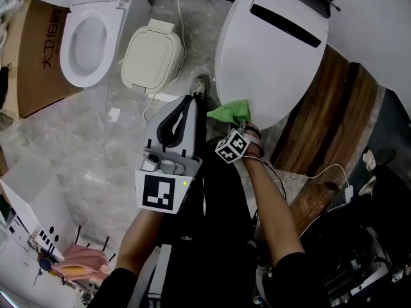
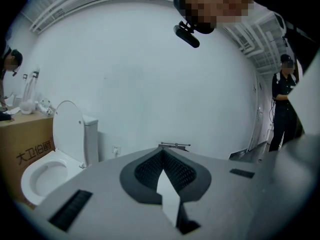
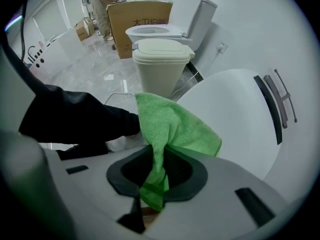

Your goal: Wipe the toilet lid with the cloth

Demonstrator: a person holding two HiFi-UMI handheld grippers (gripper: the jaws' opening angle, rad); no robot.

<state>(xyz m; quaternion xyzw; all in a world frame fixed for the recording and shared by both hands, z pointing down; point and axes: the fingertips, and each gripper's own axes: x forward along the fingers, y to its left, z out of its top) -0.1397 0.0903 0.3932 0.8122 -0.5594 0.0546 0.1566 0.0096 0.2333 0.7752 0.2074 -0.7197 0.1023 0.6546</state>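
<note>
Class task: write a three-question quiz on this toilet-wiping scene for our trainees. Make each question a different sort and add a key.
1. True or false: the left gripper holds the green cloth.
2. In the head view, what stands on the floor between the open toilet and the toilet lid? A. a cream lidded bin B. a red bucket C. a wooden stool
3. Fill in: the toilet lid beside the right gripper is ____ (raised or down).
Key: 1 false. The right gripper's jaws are shut on the cloth; the left's are shut with nothing between them. 2 A. 3 down.
</note>
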